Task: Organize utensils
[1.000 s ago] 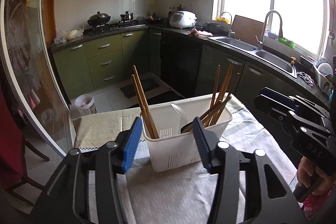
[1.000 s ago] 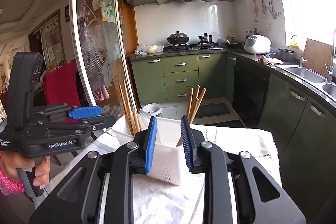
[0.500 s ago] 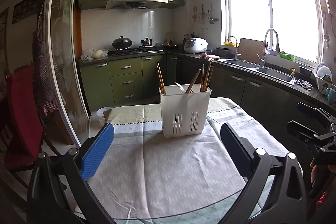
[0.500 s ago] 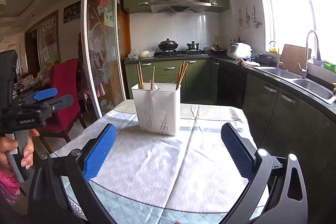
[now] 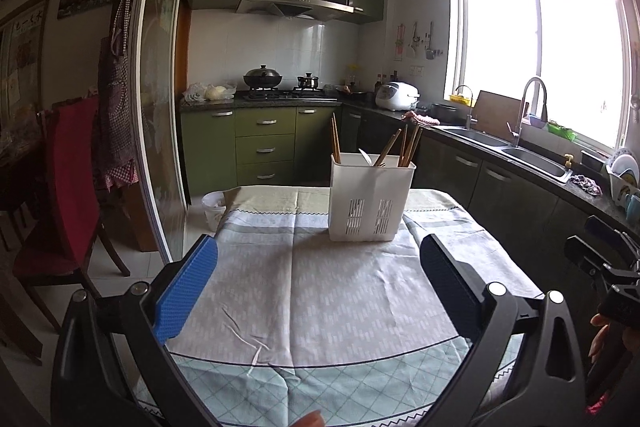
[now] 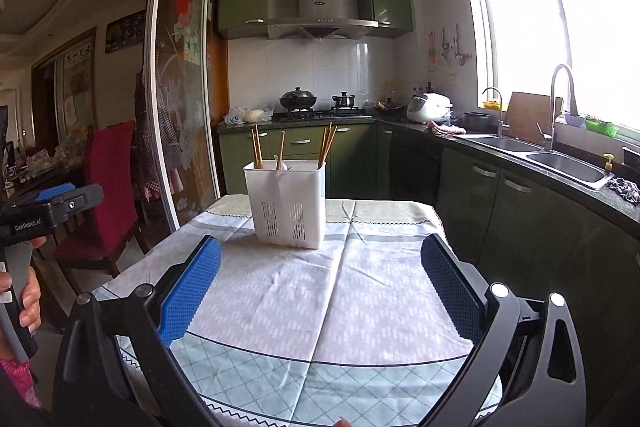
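Both claws stand wide apart with nothing between their pads. The left claw [image 5: 318, 285] hangs above the near part of the table [image 5: 340, 311], and the right claw [image 6: 320, 287] does the same just beside it; each one's jaws have just been opening, and no utensil lies between them.

Ahead of both claws, well apart from the fingertips, stands the white utensil holder [image 5: 370, 197], upright on the patterned tablecloth [image 6: 332, 291] toward the far end of the table. Wooden chopsticks [image 5: 335, 145] lean in its left compartment as seen from the left claw, and another bunch of chopsticks [image 5: 408, 147] leans in the right one. Something pale, perhaps a spoon [image 5: 365, 155], shows between them, though it is too small to name with confidence.

The cloth between the claws and the holder carries no loose utensils that either view shows. Every utensil in sight is already standing in the holder, so the sorting looks finished, or very nearly so. What might be left, judging only from this, is tidying how the sticks lean; whether the compartments are sorted correctly by kind cannot be told from here.
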Demonstrator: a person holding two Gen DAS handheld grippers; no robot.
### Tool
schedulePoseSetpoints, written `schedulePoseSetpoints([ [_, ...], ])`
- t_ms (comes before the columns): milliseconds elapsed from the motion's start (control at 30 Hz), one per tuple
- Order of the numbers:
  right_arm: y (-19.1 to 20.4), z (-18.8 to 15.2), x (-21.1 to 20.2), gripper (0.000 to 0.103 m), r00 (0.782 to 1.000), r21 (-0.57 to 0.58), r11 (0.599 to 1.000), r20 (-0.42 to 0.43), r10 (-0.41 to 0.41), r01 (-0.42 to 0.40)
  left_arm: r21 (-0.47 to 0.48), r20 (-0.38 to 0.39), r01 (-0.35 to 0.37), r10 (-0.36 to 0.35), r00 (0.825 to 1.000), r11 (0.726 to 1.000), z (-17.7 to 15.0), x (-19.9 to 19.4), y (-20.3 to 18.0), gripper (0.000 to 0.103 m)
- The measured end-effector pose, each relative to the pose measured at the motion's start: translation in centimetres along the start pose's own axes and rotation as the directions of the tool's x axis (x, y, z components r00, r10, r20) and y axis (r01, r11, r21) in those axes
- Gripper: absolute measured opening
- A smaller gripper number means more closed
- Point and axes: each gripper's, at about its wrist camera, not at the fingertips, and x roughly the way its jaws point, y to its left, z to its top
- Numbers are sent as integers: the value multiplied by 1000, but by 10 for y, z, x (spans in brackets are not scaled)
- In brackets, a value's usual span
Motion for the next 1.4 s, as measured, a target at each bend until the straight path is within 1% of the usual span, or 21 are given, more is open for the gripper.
schedulePoseSetpoints([
  [67,-1,3,-1,99,1000,5,1000,13,-6,6,5,0,-16,16,1000,1000,-3,-2,-1,96],
  [200,3,8,-3,99,1000,-6,1000,13,-3,3,-7,-17,4,-4,1000,1000,-6,-2,0,96],
  [400,9,8,-4,99,1000,-23,1000,11,1,-1,-21,-13,16,-16,1000,1000,-6,-6,1,96],
  [900,12,6,2,99,1000,-25,1000,-3,17,-17,-22,-10,5,-6,1000,1000,-8,-8,3,96],
  [1400,12,5,1,99,1000,-23,1000,2,21,-21,-21,-11,7,-7,1000,1000,-8,-8,1,96],
])
